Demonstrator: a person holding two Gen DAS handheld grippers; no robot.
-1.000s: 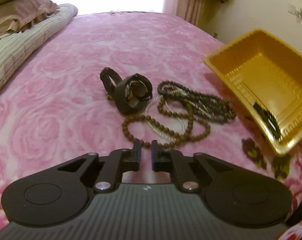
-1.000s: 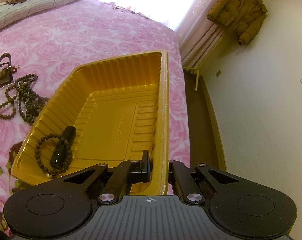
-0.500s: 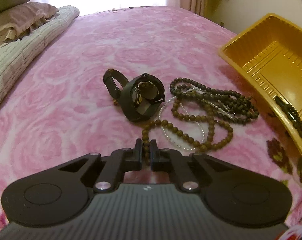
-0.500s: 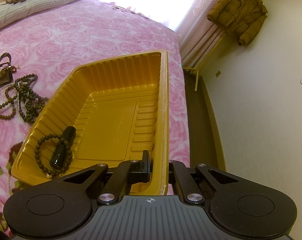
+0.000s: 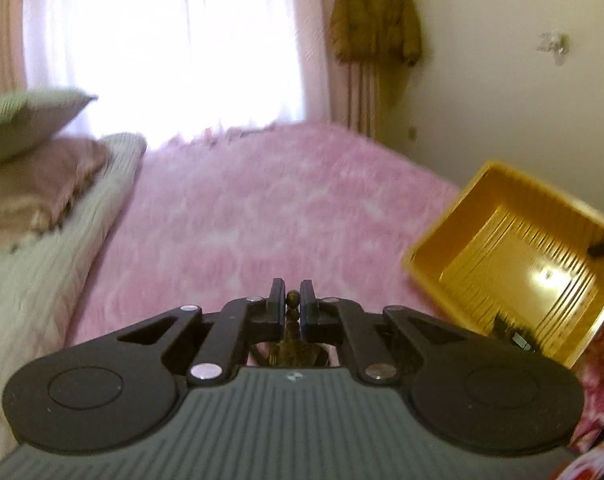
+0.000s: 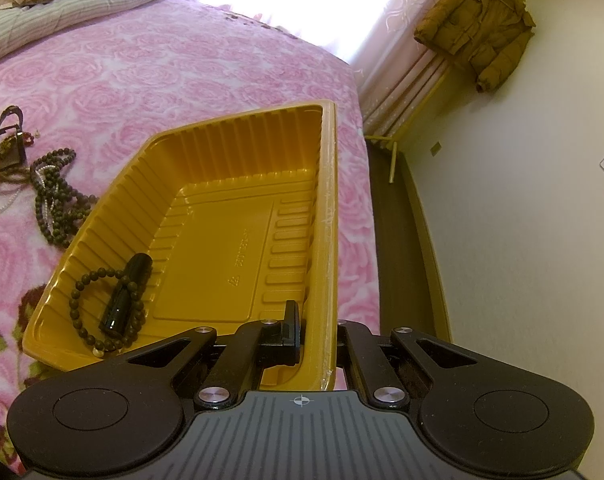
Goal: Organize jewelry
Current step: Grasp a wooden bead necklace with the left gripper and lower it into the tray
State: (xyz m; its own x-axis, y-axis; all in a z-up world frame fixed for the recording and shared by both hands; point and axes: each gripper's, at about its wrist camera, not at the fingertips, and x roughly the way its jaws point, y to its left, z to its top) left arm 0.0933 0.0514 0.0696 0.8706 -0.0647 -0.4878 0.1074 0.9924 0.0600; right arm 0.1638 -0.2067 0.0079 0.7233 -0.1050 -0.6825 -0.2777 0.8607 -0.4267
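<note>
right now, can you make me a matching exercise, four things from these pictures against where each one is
Things:
1. brown beads
2. black tube
3. jacket
4. pearl string

Places:
A. hanging by the curtain
B. on the pink bedspread, left of the tray
C. pinched in the left gripper
D. inside the tray, on a bead bracelet

Pairs: 1-C, 2-D, 3-A, 4-B
</note>
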